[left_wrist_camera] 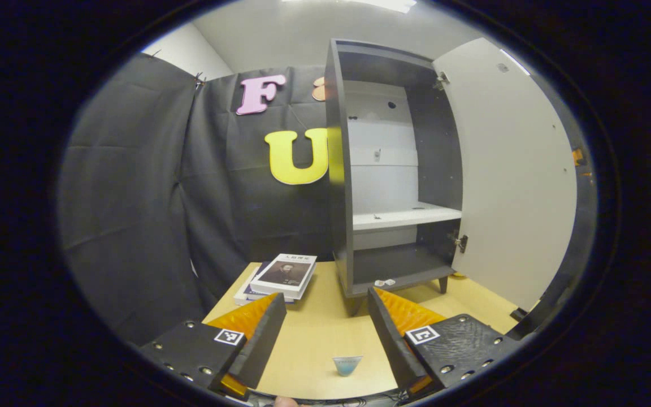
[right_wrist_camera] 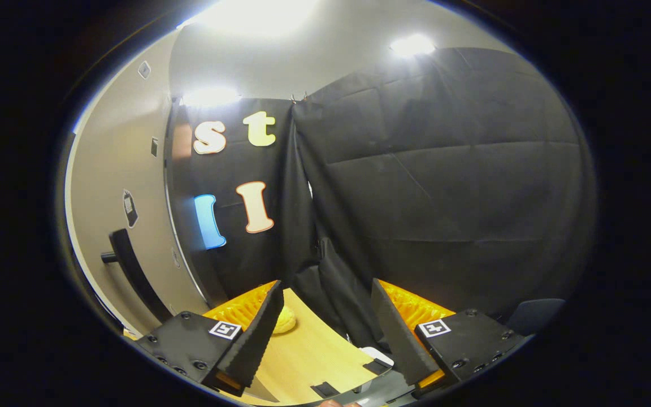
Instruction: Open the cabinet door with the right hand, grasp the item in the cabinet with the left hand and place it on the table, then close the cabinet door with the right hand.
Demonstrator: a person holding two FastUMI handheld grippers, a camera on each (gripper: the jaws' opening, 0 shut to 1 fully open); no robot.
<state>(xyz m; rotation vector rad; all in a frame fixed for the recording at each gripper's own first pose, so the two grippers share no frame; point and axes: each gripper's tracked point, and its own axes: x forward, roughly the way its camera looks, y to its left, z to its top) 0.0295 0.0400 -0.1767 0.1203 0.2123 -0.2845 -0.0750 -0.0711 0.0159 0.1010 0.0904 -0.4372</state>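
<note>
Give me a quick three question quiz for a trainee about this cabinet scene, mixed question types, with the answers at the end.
1. True or false: the cabinet door stands open.
2. Which lies on the table between the left gripper jaws?
A. a small blue cup
B. a spoon
C. a set of keys
3. Fill in: left of the cabinet, a stack of ____ lies on the table.

Key: 1 true; 2 A; 3 books.
</note>
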